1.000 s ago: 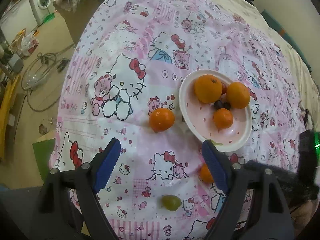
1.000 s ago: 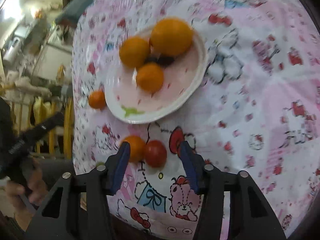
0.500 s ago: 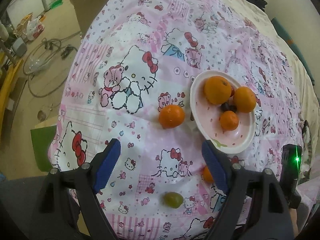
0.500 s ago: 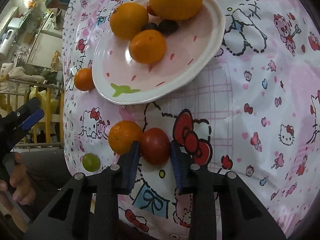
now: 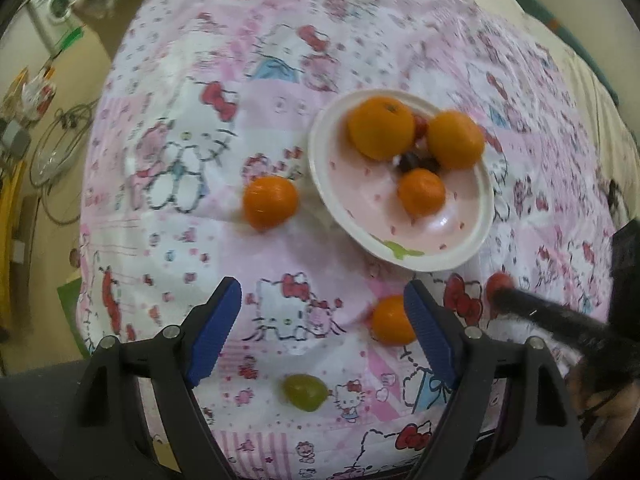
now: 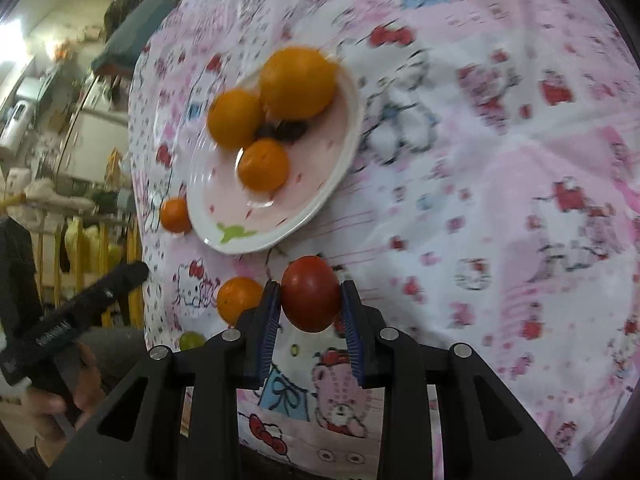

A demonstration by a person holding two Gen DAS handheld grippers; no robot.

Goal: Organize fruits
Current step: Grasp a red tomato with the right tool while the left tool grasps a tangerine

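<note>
My right gripper [image 6: 310, 302] is shut on a red tomato [image 6: 311, 298] and holds it just above the cloth, near the plate's rim. The pink plate [image 6: 340, 168] [image 5: 320, 168] holds three oranges [image 6: 296, 80] and some dark grapes [image 6: 286, 131]. My left gripper [image 5: 320, 320] is open and empty above the cloth. One loose orange [image 5: 271, 202] lies left of the plate. A second loose orange [image 5: 390, 320] lies by my left gripper's right finger. A green grape [image 5: 305, 391] lies nearer. The tomato [image 5: 498, 282] also shows in the left wrist view.
Everything sits on a pink Hello Kitty cloth [image 5: 192, 92] over a bed. The cloth's left edge drops to a floor with cables [image 5: 56, 148] and a washing machine [image 5: 56, 4]. Furniture and clutter [image 6: 60, 128] stand beyond the far edge in the right wrist view.
My right gripper closed on the red tomato and lifted it off the cloth. My left gripper shifted closer to the plate and stayed open.
</note>
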